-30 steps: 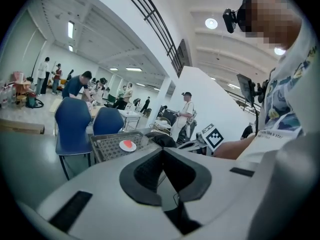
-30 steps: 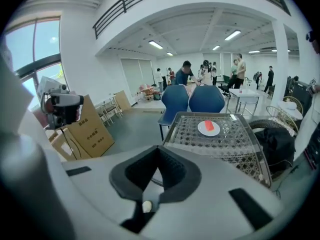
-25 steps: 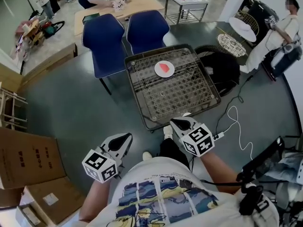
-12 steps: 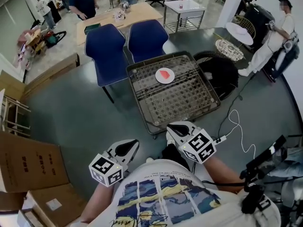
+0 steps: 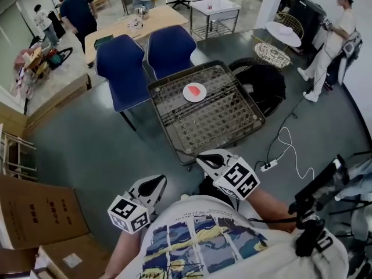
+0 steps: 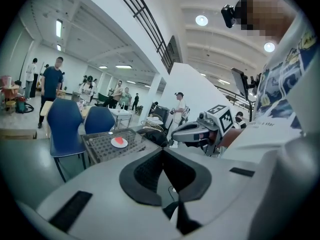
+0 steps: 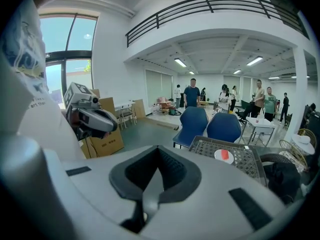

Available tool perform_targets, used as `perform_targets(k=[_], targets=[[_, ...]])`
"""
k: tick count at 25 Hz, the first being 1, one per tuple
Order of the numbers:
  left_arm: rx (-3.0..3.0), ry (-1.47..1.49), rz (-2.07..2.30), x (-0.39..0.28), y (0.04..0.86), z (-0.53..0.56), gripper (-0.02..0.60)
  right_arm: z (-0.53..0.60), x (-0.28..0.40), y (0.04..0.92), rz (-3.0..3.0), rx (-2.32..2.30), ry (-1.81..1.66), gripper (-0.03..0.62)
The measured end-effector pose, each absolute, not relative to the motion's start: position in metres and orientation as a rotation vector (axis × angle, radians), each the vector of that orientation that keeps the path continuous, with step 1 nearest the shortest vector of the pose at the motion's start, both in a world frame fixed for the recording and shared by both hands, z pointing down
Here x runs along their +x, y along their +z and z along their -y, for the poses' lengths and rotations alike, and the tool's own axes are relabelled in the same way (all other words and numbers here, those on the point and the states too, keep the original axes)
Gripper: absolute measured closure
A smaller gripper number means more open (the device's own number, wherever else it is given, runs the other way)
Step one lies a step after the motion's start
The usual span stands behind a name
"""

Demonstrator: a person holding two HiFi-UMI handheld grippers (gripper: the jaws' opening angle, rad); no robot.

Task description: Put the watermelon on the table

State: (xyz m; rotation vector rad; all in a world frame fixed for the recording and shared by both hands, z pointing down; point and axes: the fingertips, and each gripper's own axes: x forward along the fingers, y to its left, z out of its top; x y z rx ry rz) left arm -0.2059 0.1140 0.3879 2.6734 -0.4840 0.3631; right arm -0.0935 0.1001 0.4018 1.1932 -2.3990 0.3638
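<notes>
A red watermelon slice lies on a white plate on the wire-mesh table ahead of me. It also shows as the watermelon slice far off in the left gripper view and as the watermelon slice in the right gripper view. My left gripper is held close to my body, shut and with nothing in it. My right gripper hovers near the table's near edge, also shut and empty. Both are well short of the plate. In their own views, the left gripper and the right gripper have pads pressed together.
Two blue chairs stand behind the table. A black round seat and a white cable lie to the right. Cardboard boxes are stacked at the left. Several people stand around a wooden table in the background.
My right gripper has risen a little and drifted left toward the table's near edge. The left gripper has barely shifted. My head view has swung, so the table sits slightly further left.
</notes>
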Motion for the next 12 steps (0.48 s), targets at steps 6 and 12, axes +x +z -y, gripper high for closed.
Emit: perform_targets(k=[6,12], targets=[[2.667,0.356,0.501,-0.204,0.392,-0.117,0.572,-0.103,-0.092,0.406,2.403,1.180,0.361,0.585],[2.666,0.377,0.471,-0.193,0.394,-0.118,0.572,-0.105,-0.088,0.409,2.407,1.185,0.361,0.585]])
